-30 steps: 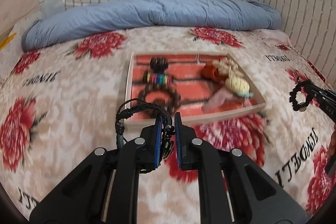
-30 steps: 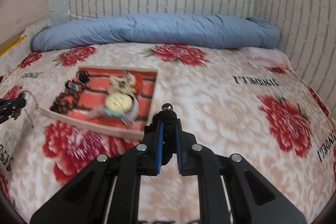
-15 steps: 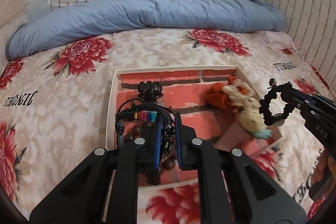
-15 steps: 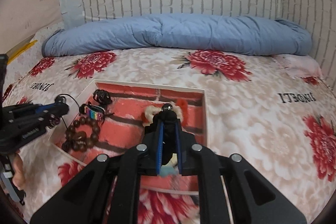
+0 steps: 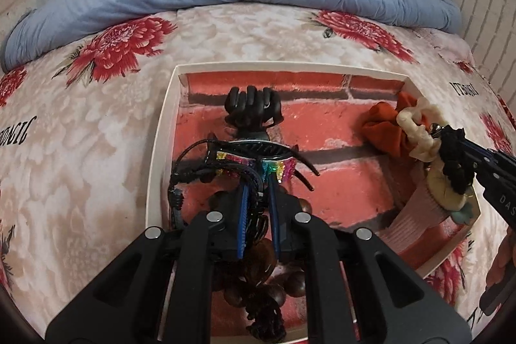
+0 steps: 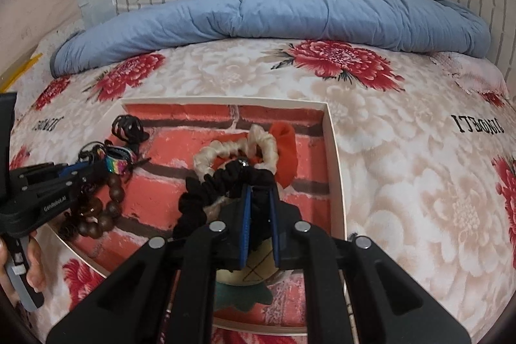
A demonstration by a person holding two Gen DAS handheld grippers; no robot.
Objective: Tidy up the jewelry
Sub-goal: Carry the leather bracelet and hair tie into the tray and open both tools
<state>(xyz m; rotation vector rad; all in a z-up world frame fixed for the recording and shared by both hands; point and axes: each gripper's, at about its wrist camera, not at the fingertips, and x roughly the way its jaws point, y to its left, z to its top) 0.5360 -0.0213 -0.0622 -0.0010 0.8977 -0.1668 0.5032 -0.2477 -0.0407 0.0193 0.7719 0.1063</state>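
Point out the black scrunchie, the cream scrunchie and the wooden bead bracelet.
black scrunchie (image 6: pixel 196 205): right wrist view, ruffled left loop.
cream scrunchie (image 6: pixel 206 155): right wrist view, left curve.
wooden bead bracelet (image 6: pixel 116 190): right wrist view, one upper bead.

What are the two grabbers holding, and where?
The left gripper pinches a black cord bracelet at its band. The right gripper pinches a black scrunchie at one side.

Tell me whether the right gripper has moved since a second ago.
Yes. The right gripper, shut on the black scrunchie, has come left from over the bedspread and now sits above the tray, over the cream scrunchie.
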